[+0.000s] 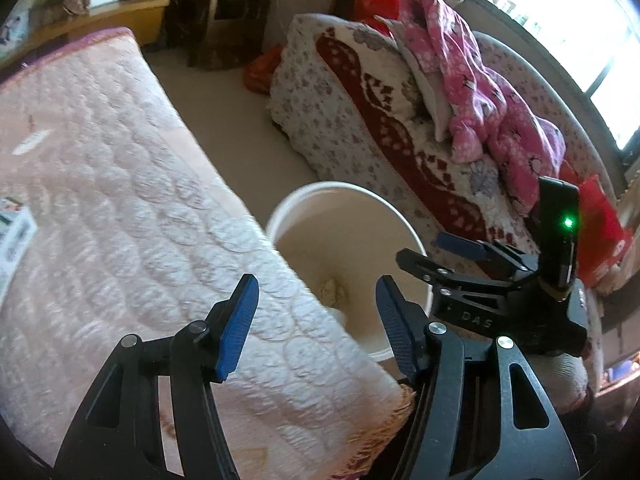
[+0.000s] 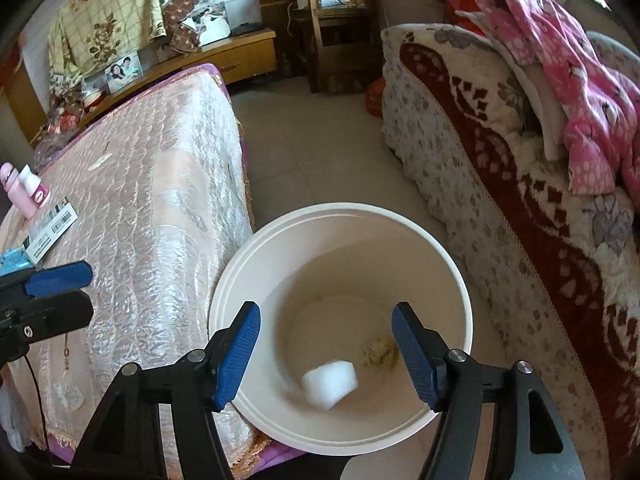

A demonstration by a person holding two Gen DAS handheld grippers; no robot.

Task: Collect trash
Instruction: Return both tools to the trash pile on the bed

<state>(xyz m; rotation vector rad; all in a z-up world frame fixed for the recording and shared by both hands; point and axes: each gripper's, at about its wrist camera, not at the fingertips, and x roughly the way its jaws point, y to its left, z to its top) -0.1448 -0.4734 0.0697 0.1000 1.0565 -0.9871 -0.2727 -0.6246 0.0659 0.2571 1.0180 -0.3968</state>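
Observation:
A white round trash bin point(image 2: 340, 216) stands on the floor between the covered table and the sofa. Inside it lie a white crumpled tissue point(image 2: 330, 384) and a brownish scrap point(image 2: 379, 352). My right gripper point(image 2: 326, 356) is open and empty, directly above the bin. My left gripper point(image 1: 316, 328) is open and empty, over the table's near corner beside the bin point(image 1: 340, 192). The right gripper also shows in the left wrist view point(image 1: 460, 252); the left one shows at the left edge of the right wrist view point(image 2: 60, 276).
A table with a pink quilted cover point(image 2: 160, 184) is on the left; a pink bottle point(image 2: 18, 192), a barcode box point(image 2: 52, 232) and a blue packet point(image 2: 12, 262) lie on it. A sofa with a floral blanket point(image 2: 500, 184) and pink clothes point(image 2: 580, 92) is on the right.

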